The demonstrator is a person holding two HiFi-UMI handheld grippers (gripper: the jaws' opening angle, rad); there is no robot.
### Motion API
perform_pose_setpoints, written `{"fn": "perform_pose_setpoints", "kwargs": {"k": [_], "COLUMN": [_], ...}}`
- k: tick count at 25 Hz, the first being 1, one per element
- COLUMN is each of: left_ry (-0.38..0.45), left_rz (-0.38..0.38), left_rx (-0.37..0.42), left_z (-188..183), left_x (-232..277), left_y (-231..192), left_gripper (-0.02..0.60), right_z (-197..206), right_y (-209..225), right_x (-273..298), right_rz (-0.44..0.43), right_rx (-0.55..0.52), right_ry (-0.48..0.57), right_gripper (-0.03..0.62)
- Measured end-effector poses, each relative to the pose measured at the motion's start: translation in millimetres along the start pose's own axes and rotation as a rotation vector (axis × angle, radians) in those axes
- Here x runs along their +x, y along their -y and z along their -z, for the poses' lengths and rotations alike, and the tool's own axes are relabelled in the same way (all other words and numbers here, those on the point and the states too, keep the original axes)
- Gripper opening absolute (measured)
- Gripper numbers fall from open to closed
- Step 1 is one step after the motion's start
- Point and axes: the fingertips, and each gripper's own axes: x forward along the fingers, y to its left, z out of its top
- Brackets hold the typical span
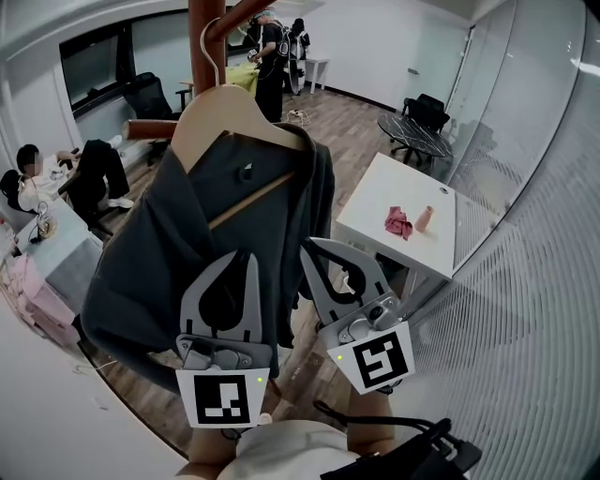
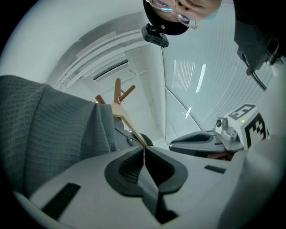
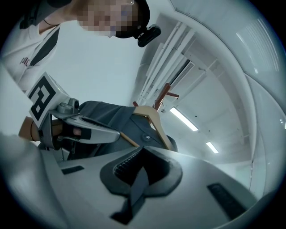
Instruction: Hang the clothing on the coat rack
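at left, dark grey knit garment [image 1: 159, 253] draped over a pale wooden hanger [image 1: 225, 103], wire hook up against the reddish-brown wooden coat rack [image 1: 196, 23]; looks caught on a peg, though hard to confirm. just below, left gripper [image 1: 244, 255], jaws pressed together, nothing between them, tips in front of the fabric. beside it, right gripper [image 1: 309, 244], jaws likewise closed and empty. reads as the last step: hanging seems done. next calls for checking the hook sits firm, then drawing both grippers clear without snagging cloth. no containers by the rack; far right, white table [image 1: 375, 202] bearing a crumpled pink cloth [image 1: 397, 222] and a small peach bottle [image 1: 425, 218], contents impossible to tell.
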Motion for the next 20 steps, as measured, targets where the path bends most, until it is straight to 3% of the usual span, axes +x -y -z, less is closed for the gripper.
{"fn": "perform_pose_setpoints", "kwargs": {"k": [20], "left_ry": [-0.017], "left_rz": [-0.014], "left_rx": [-0.006], "left_z": [6.0], "left_x": [-2.9], "left_y": [-6.3], "left_gripper": [0.023], "right_z": [10.4], "right_y": [-5.7], "right_x": [-0.3], "right_rz": [0.000], "right_rx": [-0.001], "right_ry": [-0.027], "right_gripper": [0.020]}}
